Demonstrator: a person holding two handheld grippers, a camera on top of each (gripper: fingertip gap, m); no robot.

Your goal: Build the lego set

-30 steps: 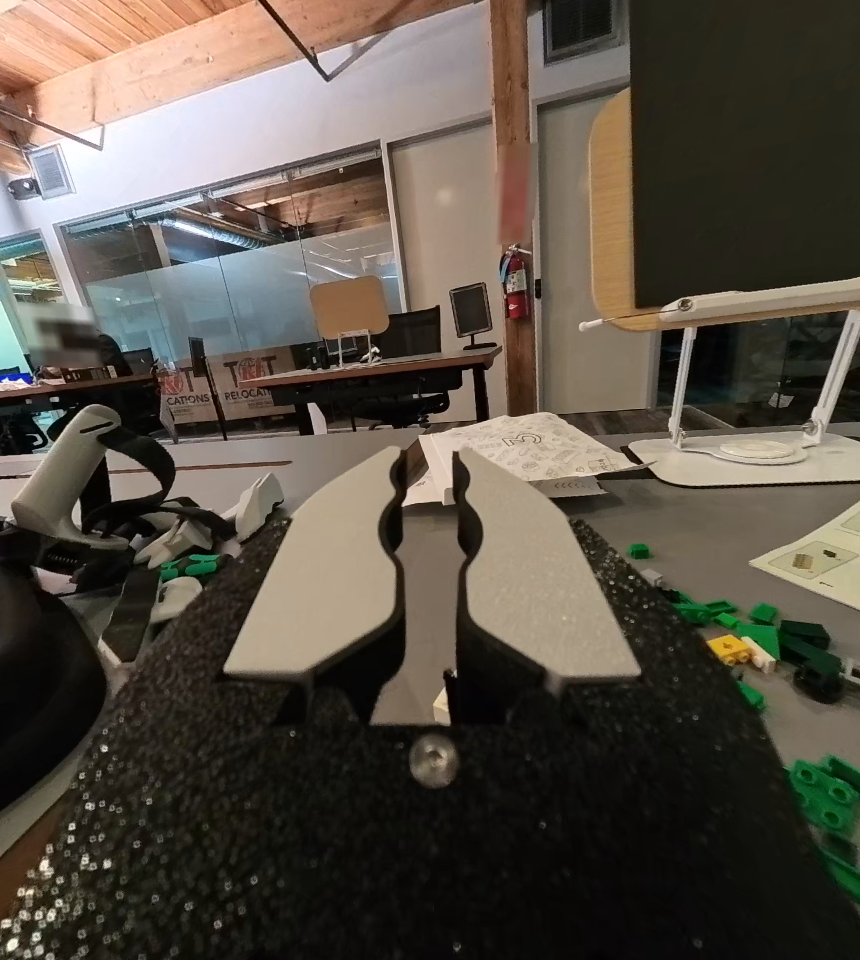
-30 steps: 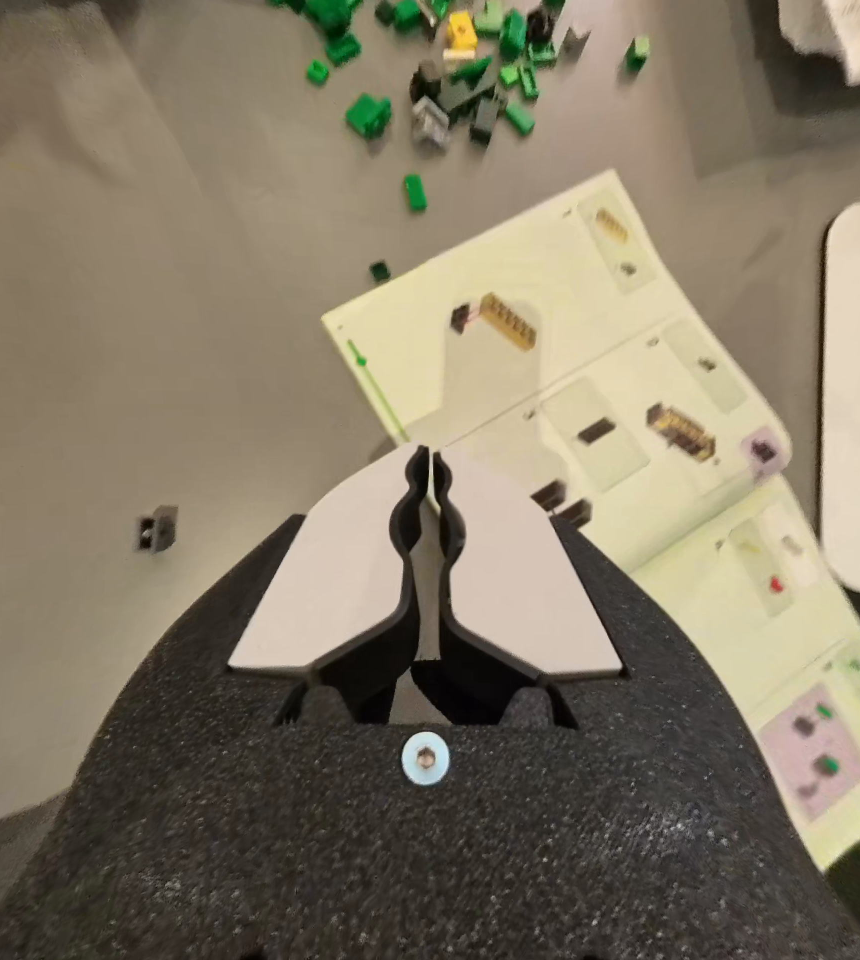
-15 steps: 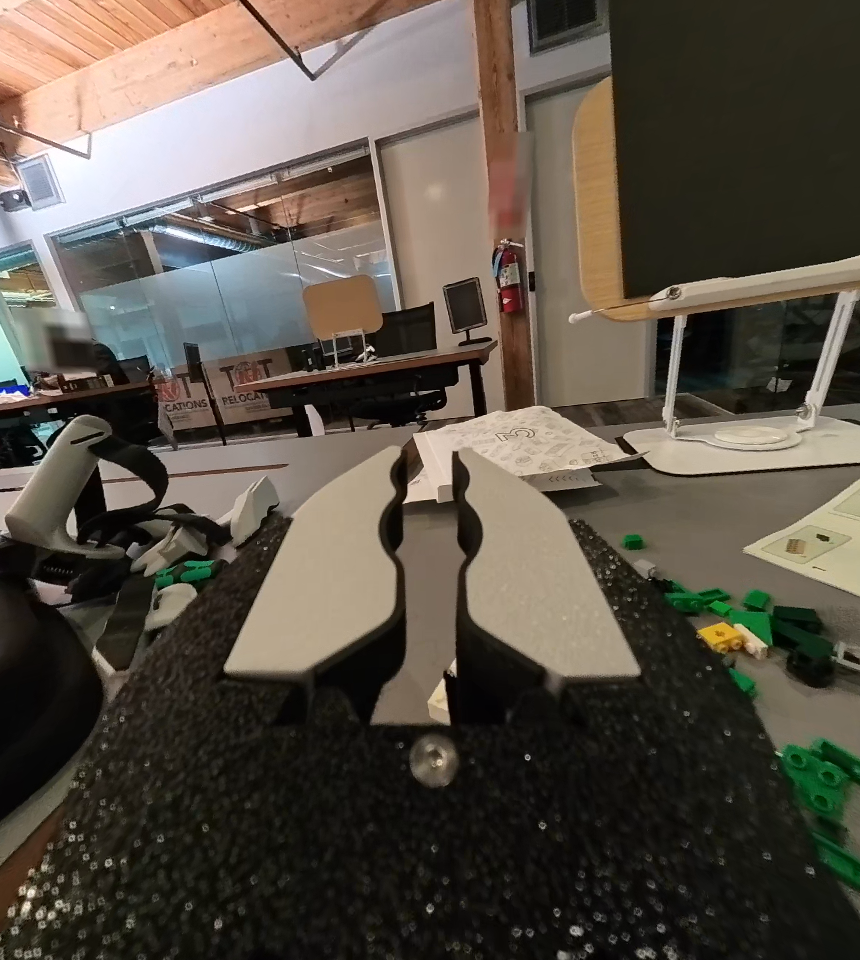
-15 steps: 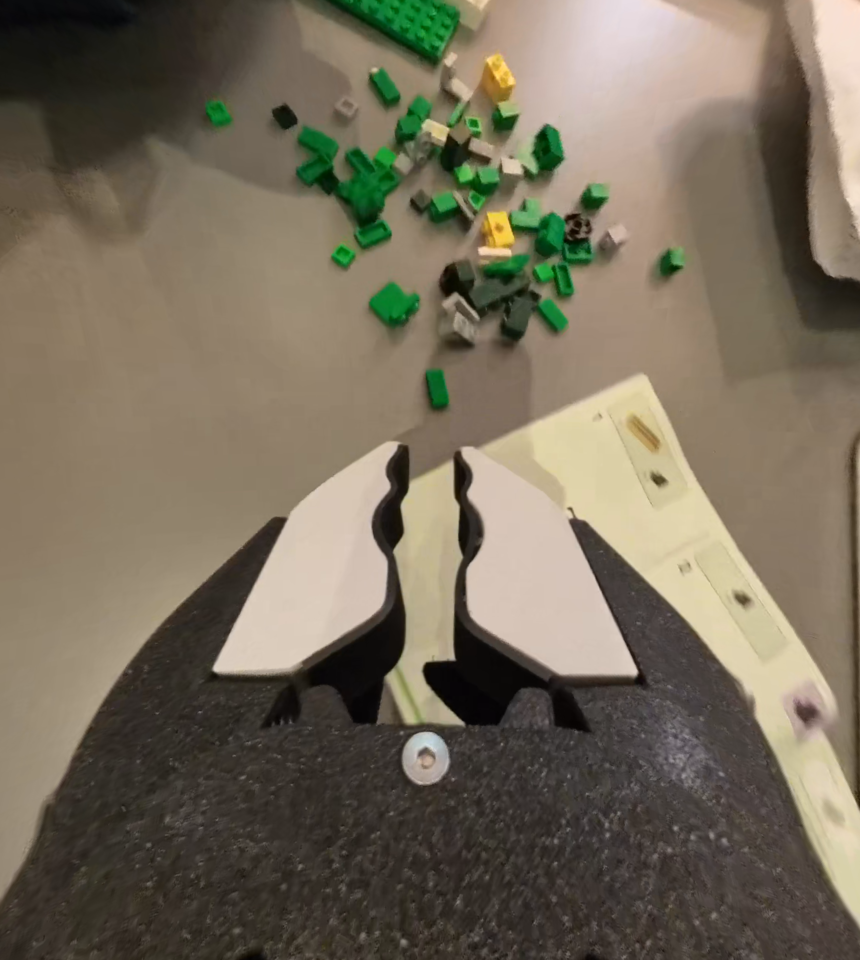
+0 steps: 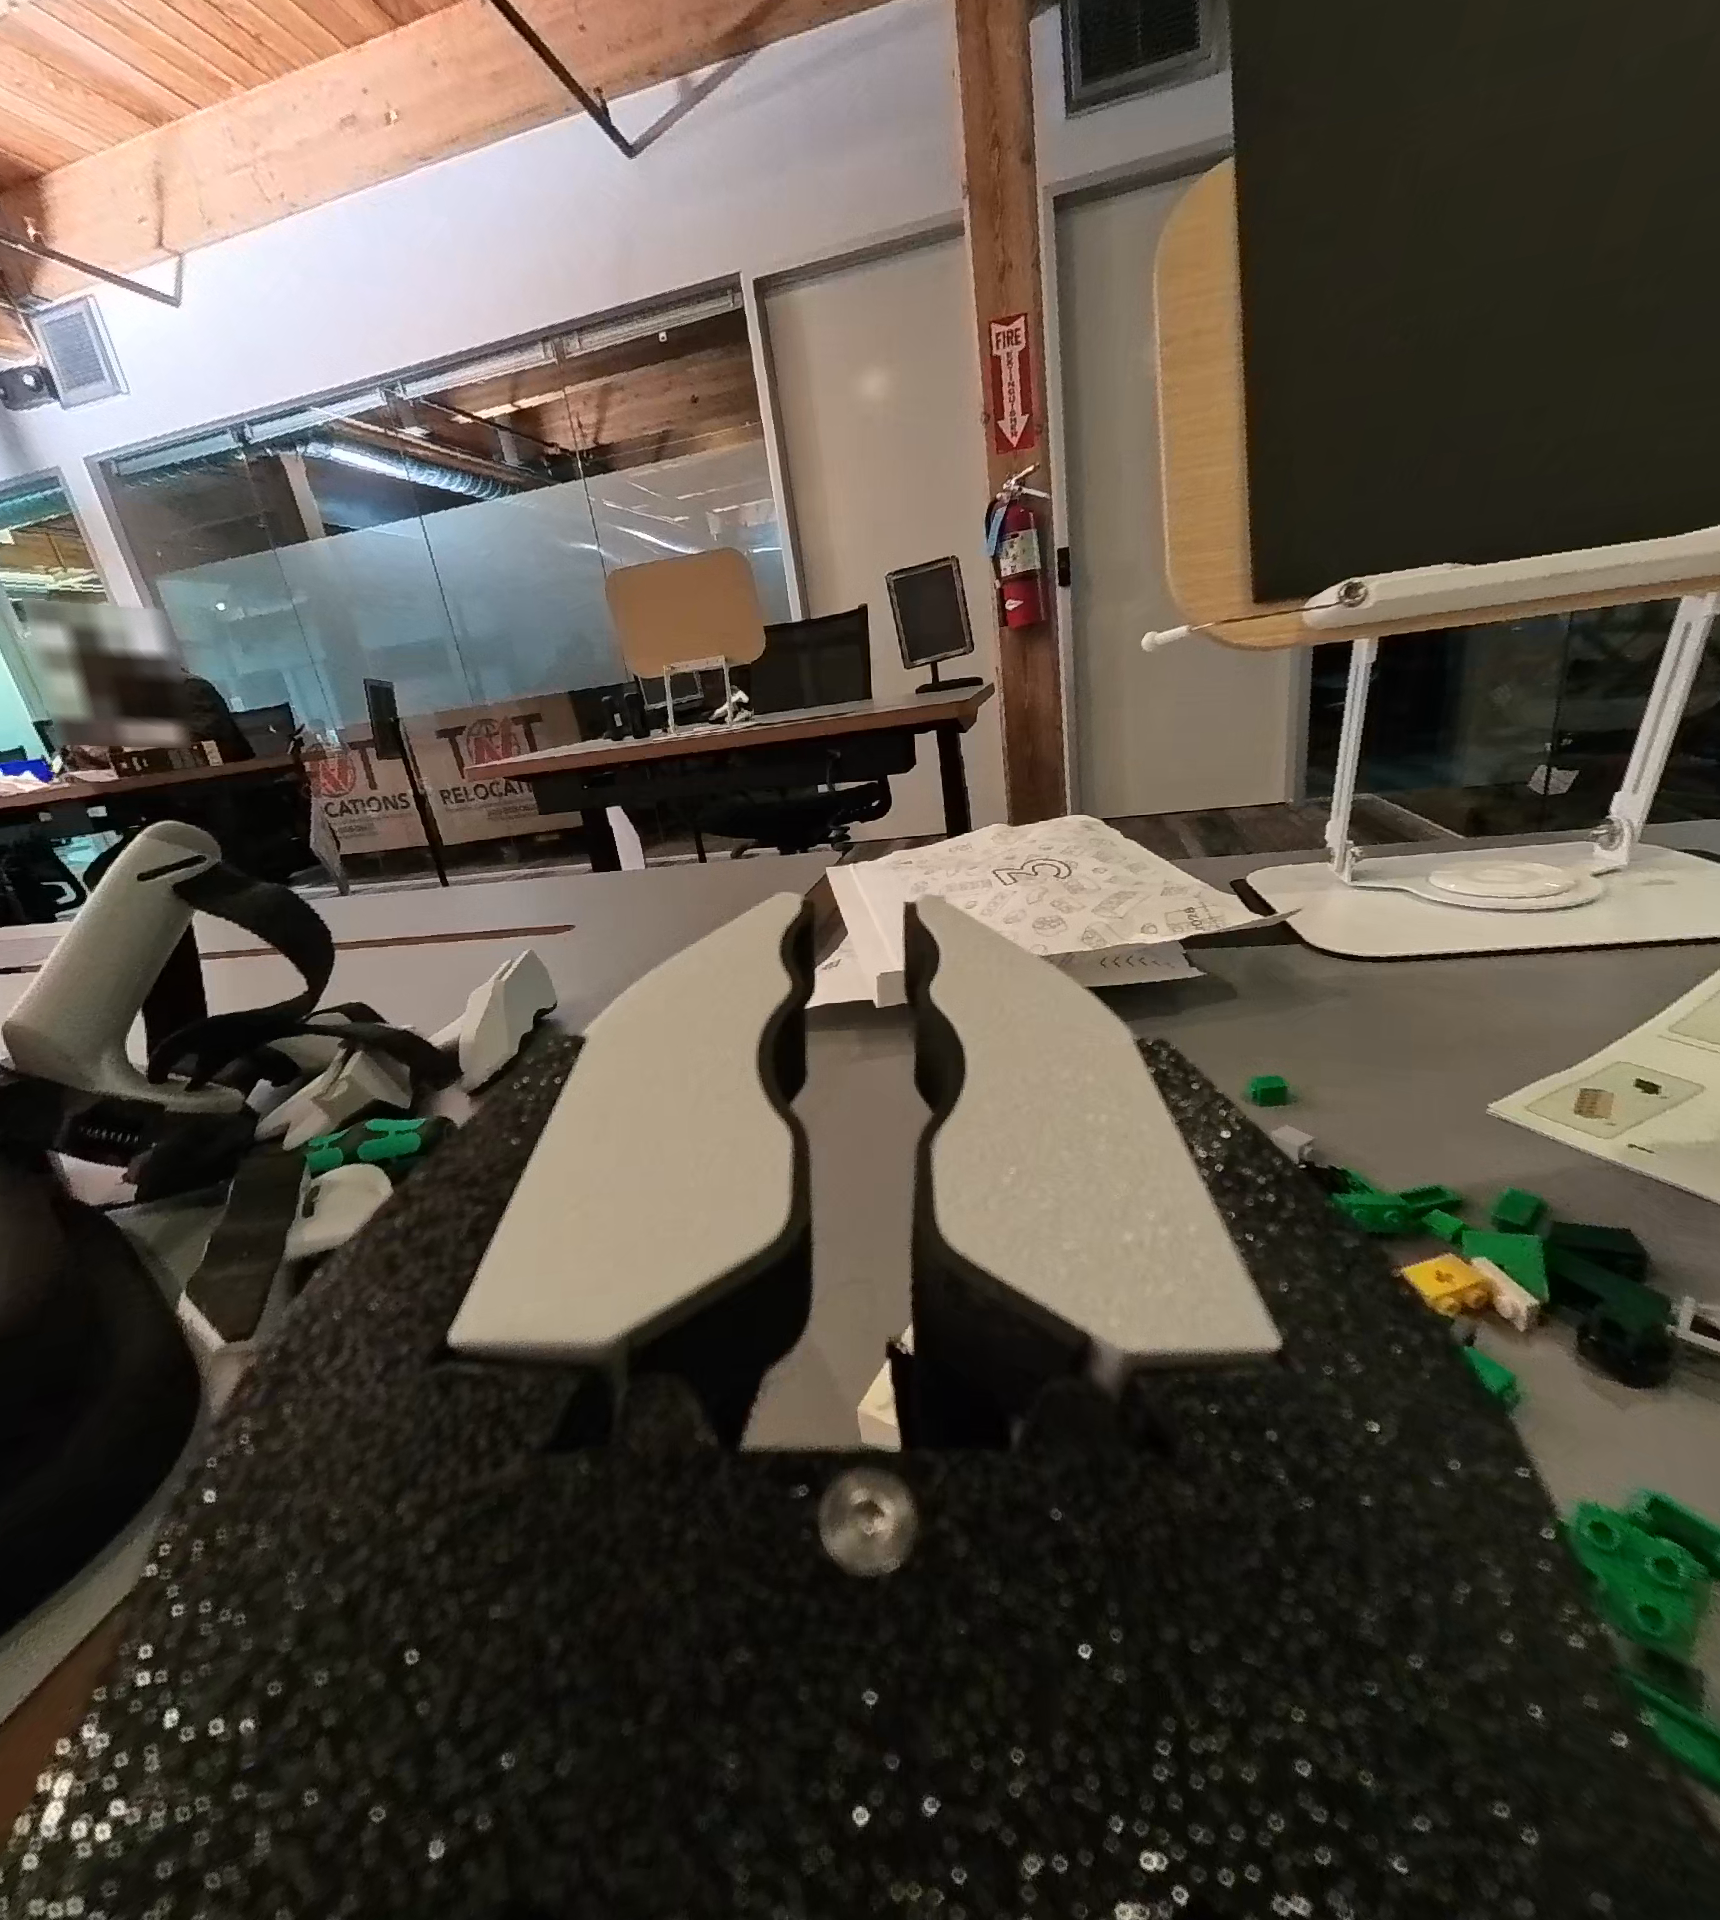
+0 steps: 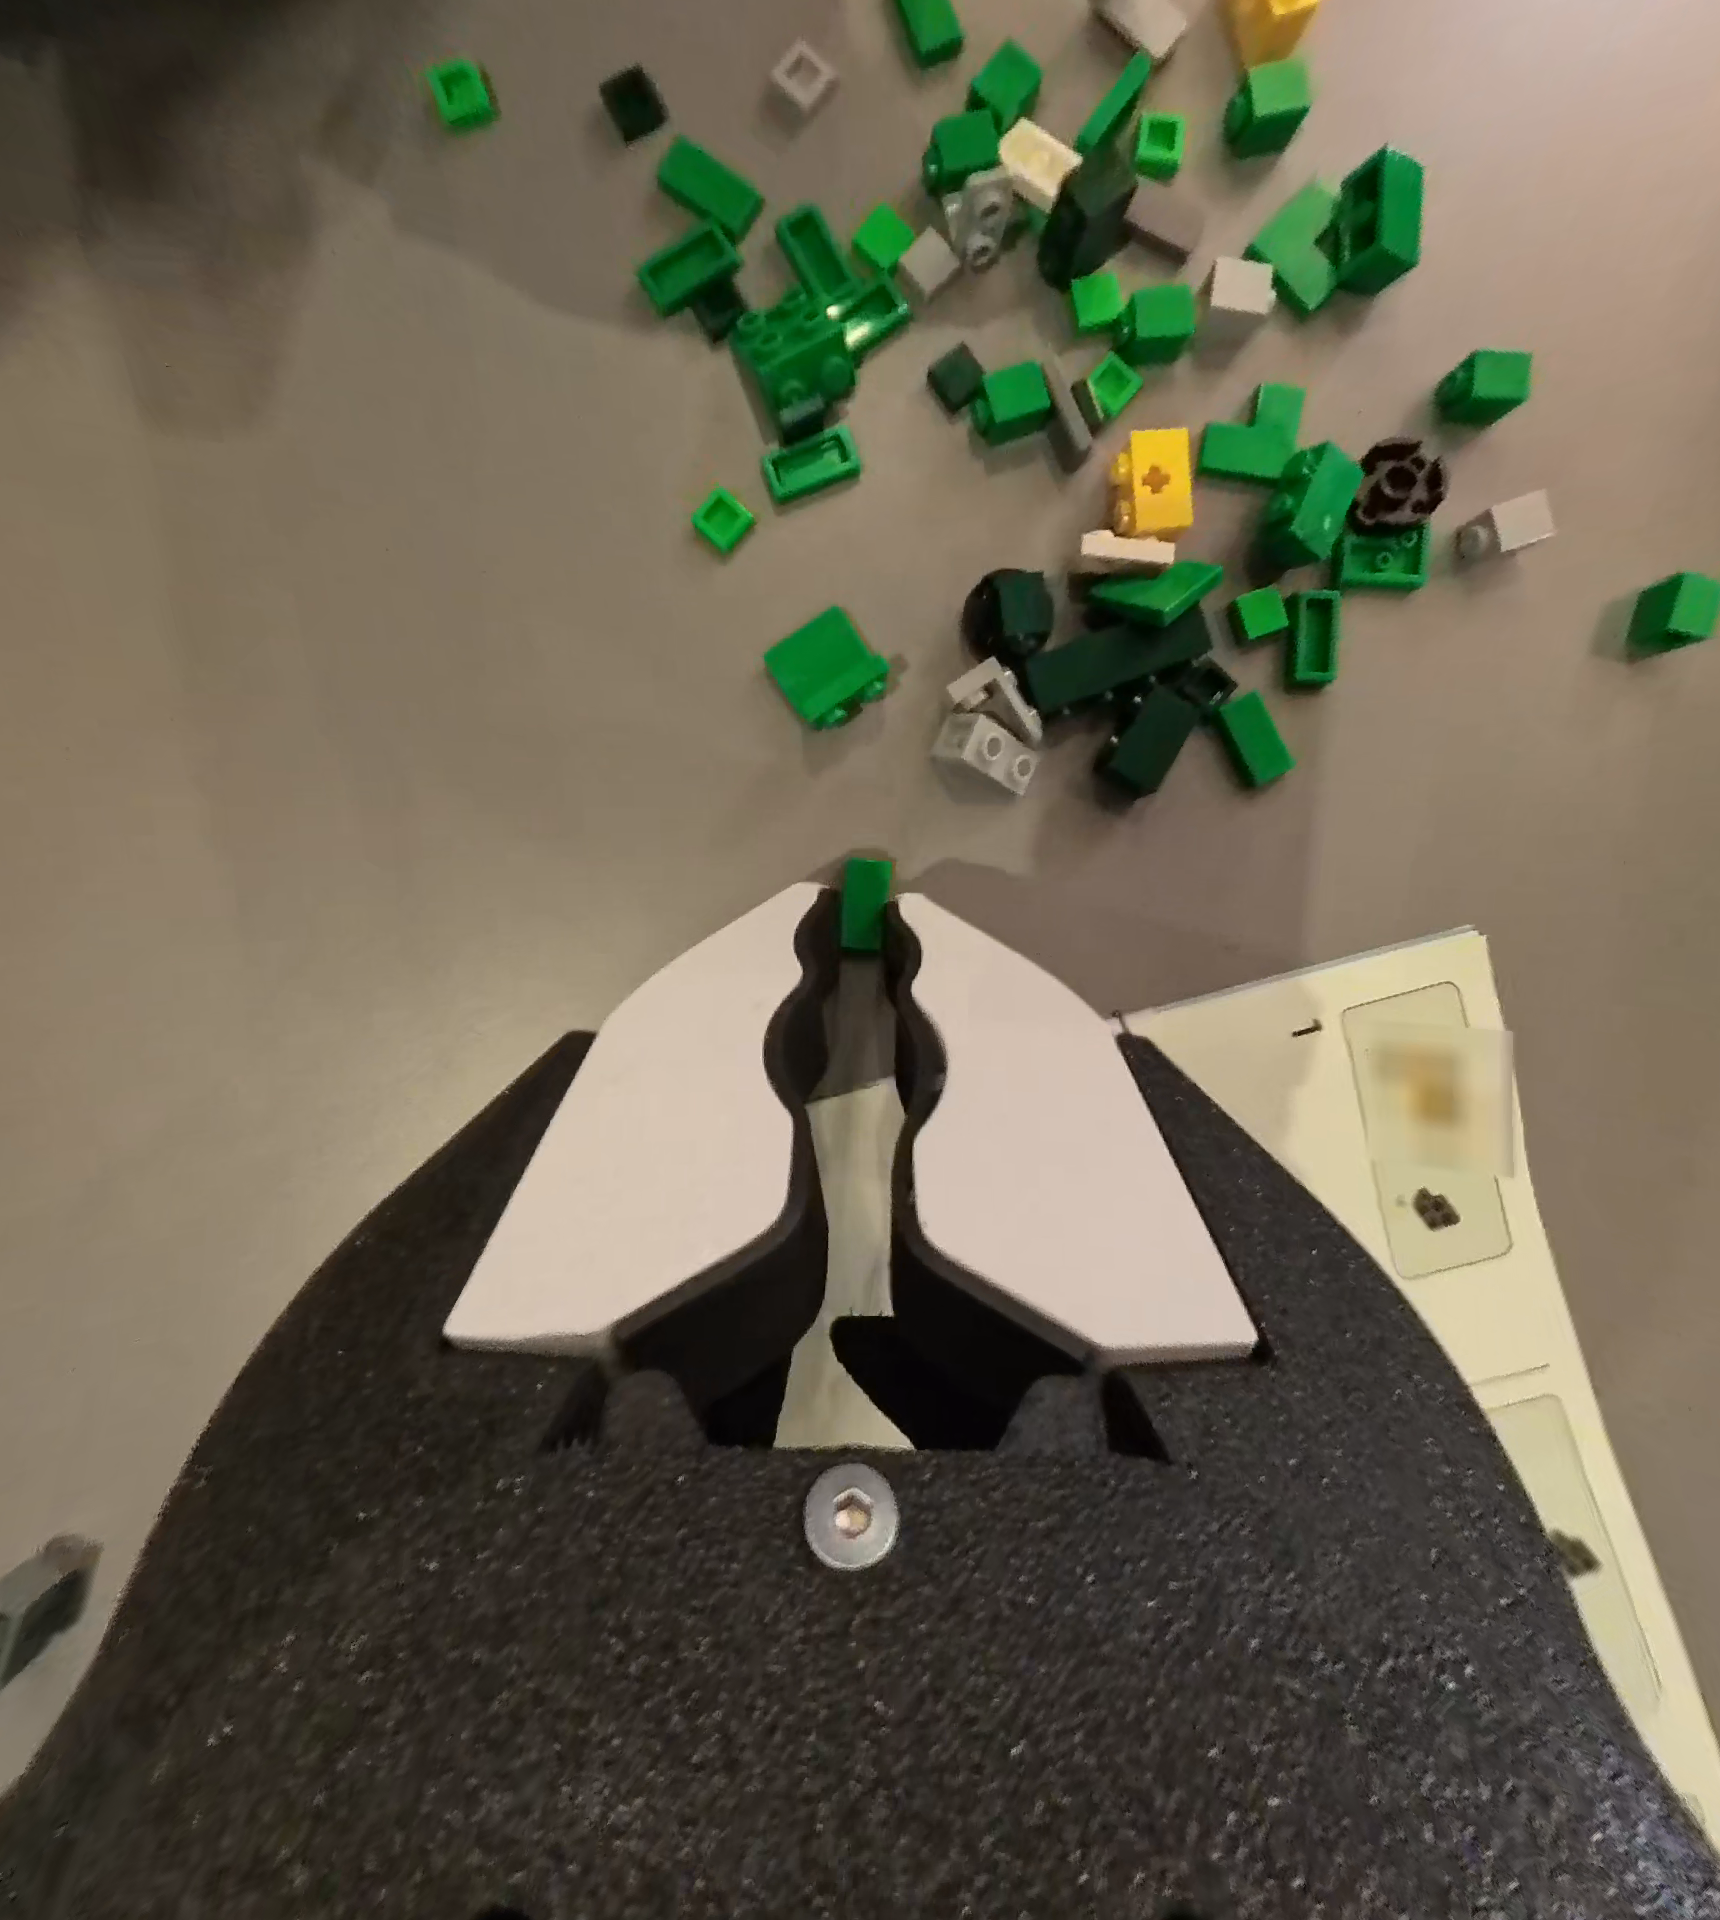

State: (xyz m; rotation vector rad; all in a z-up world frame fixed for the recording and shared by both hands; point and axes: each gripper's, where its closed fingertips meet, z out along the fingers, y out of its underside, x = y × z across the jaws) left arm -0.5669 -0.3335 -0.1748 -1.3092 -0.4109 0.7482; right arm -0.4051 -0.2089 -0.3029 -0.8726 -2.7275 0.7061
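Observation:
My right gripper [image 6: 863, 896] points down at the grey table [image 6: 316, 727] and is shut on a small green brick [image 6: 861, 906] pinched between its fingertips. A loose pile of green, dark green, grey and yellow bricks [image 6: 1147, 416] lies just beyond it. The instruction booklet [image 6: 1458, 1351] lies to the right of the gripper. My left gripper [image 5: 856, 914] is held low over the table, open by a narrow gap, with nothing between its tips. The brick pile [image 5: 1562, 1278] lies to its right, and the booklet also shows in the left wrist view [image 5: 1687, 1091].
A lone grey brick [image 6: 25, 1621] lies at the lower left. A printed paper bag [image 5: 1032, 914] and a white stand base [image 5: 1510, 894] sit at the far side. Grey handles with black straps [image 5: 108, 987] and a black rounded object [image 5: 4, 1403] crowd the left. The grippers' ends are close to 25 cm from one another.
My right gripper opened, moved from over the booklet toward the pile, and closed on the lone green brick. The left gripper has barely moved.

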